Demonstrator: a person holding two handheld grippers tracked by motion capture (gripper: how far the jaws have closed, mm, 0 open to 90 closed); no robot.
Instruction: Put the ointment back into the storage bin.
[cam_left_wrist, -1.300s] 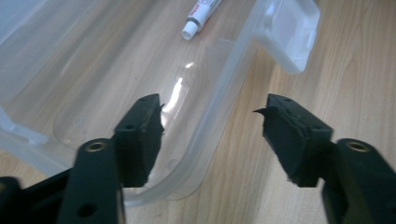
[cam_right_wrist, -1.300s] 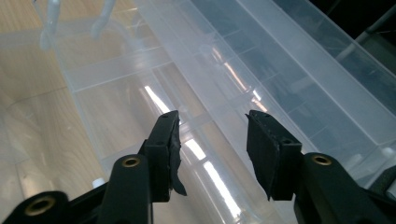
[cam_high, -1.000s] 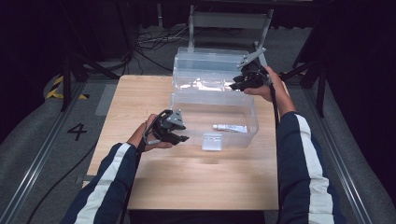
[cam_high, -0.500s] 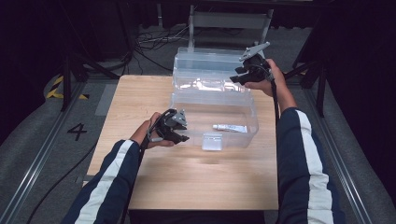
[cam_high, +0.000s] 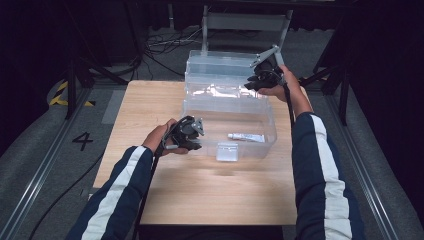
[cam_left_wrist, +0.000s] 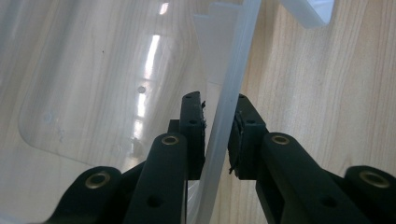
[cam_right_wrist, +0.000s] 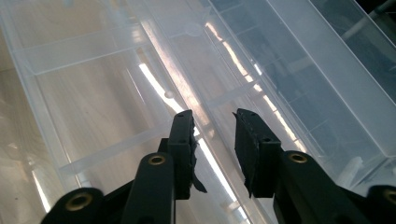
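Observation:
A clear plastic bin (cam_high: 273, 131) stands on the wooden table (cam_high: 150, 105), its clear lid (cam_high: 220, 64) thrown back behind it. My left gripper (cam_high: 193, 140) is at the bin's front left corner. In the left gripper view its jaws (cam_left_wrist: 217, 135) are shut on the bin's thin wall (cam_left_wrist: 229, 88), one pad on each side. My right gripper (cam_high: 253, 83) hovers by the lid's right end. It stands open (cam_right_wrist: 214, 135) above the lid's ribbed plastic (cam_right_wrist: 289, 70), with nothing between its fingers.
Inside the bin lies a white tube (cam_high: 245, 136). A white latch (cam_high: 227, 151) sits on the bin's front wall. Metal chair legs (cam_high: 245, 22) and cables (cam_high: 165, 42) stand beyond the table's far edge. A floor rail (cam_high: 50, 150) runs along the left.
My right gripper has risen and drawn back a little along the lid's right end. The left gripper has stayed at the bin's front left corner.

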